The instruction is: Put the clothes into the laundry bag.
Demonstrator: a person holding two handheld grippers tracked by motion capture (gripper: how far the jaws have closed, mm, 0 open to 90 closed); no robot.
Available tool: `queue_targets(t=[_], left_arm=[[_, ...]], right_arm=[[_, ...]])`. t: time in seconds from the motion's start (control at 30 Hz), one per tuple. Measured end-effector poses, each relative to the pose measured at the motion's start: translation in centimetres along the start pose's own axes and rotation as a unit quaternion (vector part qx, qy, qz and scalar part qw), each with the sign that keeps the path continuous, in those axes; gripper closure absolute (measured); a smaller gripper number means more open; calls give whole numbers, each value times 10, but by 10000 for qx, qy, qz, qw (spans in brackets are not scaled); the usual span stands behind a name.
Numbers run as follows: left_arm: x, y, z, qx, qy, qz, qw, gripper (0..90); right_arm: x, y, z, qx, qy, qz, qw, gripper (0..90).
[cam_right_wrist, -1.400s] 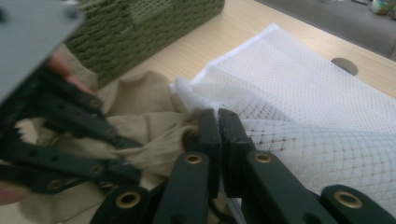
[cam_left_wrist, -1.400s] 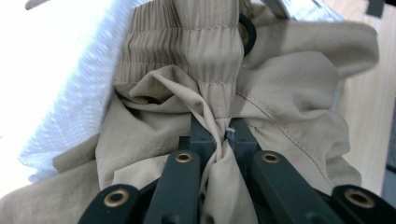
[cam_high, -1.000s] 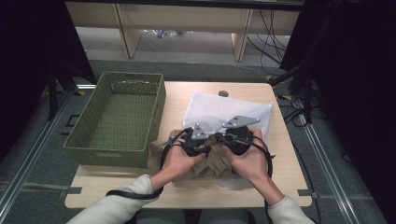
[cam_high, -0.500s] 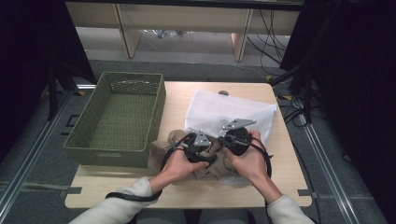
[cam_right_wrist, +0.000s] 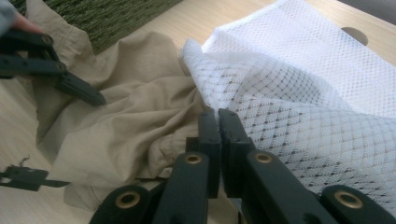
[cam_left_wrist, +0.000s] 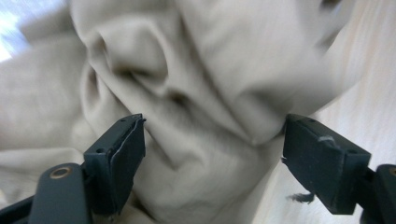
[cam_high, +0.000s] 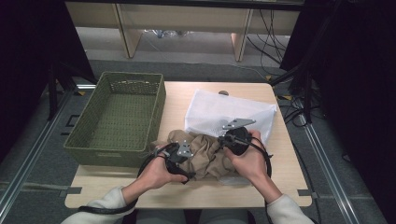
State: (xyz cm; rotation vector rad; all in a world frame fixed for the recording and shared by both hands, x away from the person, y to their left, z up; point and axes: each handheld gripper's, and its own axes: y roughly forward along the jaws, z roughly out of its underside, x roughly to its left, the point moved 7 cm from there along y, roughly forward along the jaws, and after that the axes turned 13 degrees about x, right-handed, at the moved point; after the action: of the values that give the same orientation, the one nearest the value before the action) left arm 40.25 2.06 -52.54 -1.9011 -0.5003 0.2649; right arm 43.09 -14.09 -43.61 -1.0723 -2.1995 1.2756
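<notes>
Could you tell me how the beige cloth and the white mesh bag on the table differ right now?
The beige cloth is opaque, plain fabric; the white mesh bag is see-through netting. The cloth lies bunched in deep folds between the hands, while the bag lies mostly flat farther back. The left gripper has just been opening, its jaws apart around a fold of cloth; the right gripper is shut at the bag's edge. Both rest on the table.
</notes>
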Motion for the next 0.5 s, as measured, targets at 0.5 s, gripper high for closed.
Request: queue_targets(t=[0.5], left_arm=[[-1,24,8,392,58,-2,9992,391]], right_arm=[[1,0,1,31,13,-50,10000,898]])
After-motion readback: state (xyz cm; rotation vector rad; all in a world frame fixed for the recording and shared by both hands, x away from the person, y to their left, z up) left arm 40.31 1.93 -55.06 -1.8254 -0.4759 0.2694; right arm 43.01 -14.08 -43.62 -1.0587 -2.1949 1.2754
